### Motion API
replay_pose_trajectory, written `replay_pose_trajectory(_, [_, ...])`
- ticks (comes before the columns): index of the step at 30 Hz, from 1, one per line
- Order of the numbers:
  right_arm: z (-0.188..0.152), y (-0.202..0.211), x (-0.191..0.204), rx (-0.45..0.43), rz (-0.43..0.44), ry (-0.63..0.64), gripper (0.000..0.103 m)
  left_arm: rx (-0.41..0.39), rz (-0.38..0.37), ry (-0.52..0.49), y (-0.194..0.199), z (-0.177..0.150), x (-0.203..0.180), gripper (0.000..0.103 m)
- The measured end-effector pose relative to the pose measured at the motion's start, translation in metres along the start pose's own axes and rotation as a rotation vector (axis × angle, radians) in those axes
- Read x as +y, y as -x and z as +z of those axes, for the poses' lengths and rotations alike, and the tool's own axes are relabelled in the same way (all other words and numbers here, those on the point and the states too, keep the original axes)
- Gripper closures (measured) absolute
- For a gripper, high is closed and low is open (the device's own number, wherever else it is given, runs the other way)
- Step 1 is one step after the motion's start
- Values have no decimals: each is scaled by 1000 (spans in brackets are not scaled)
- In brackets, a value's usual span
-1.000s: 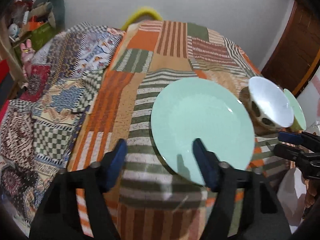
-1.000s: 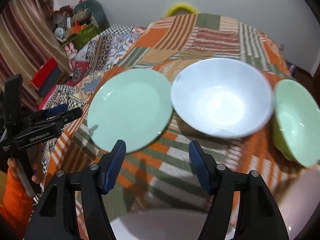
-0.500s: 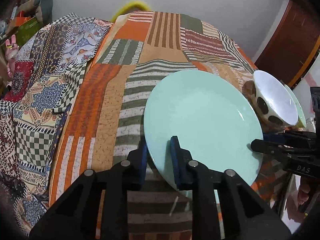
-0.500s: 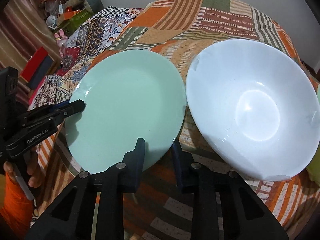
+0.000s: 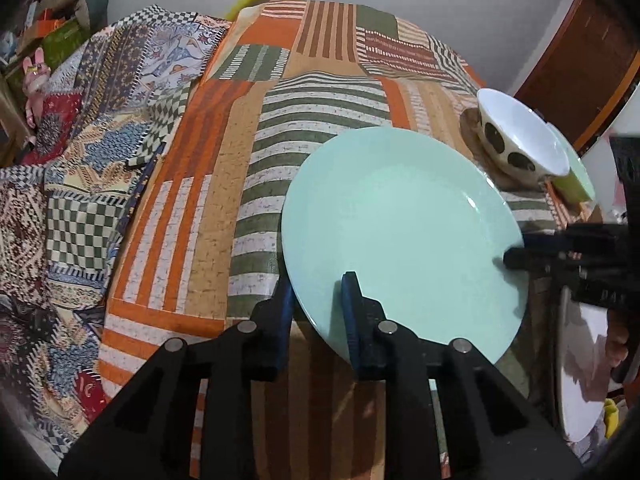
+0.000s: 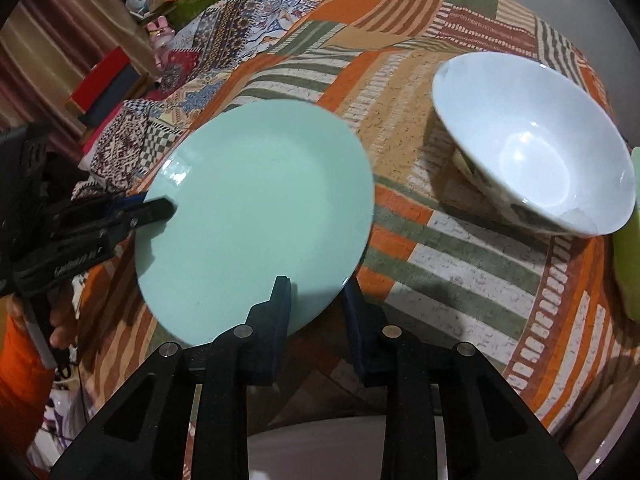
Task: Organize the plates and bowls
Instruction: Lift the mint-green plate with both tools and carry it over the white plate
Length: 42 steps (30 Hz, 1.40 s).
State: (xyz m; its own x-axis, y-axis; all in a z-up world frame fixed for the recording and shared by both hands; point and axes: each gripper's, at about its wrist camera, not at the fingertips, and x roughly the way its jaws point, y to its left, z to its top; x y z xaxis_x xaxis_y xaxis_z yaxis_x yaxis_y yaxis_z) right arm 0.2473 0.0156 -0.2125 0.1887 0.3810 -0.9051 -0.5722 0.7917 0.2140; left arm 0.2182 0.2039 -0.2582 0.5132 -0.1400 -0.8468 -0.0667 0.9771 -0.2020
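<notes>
Mint plate (image 5: 400, 224) centre-right of left wrist view, tilted, lifted off patchwork cloth (image 5: 248, 184). Left gripper (image 5: 318, 284) clamped on plate's near-left rim, one pad above, one below. Right gripper (image 6: 316, 288) clamped on opposite rim, lower centre of right wrist view. White spotted bowl (image 6: 536, 136) upper right, on cloth, apart from plate. Green bowl (image 5: 572, 168) just behind it.

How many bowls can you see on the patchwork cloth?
2. The white bowl sits right of the mint plate; the green bowl sits just beyond it, mostly hidden. Others may lie out of view.
</notes>
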Motion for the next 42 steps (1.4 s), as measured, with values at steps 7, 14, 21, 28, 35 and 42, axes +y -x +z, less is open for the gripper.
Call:
replay_pose_trajectory(7, [19,-12,-13,-17,22,-69,76,-6,10,-2,-4,3,0,78])
replay_pose_trajectory(14, [5,-1,-4,-34,-28,-24,79,-14,20,-12,4,3,-7,78])
replay_pose_trajectory(21, [-6,32,-2,-100,-25,-21,80,-74,9,-22,40,-1,-24,78])
replay_pose_trajectory(28, [-25,81,4,-189,-29,-3,80,-139,6,-42,85,-7,-49,78])
replay_pose_trajectory(35, [-51,119,3,-256,-26,-5,80,-180,-7,-72,120,-18,-78,78])
replay_pose_trajectory(42, [-78,143,-3,-293,-23,-24,80,-192,-17,-101,138,-37,-109,78])
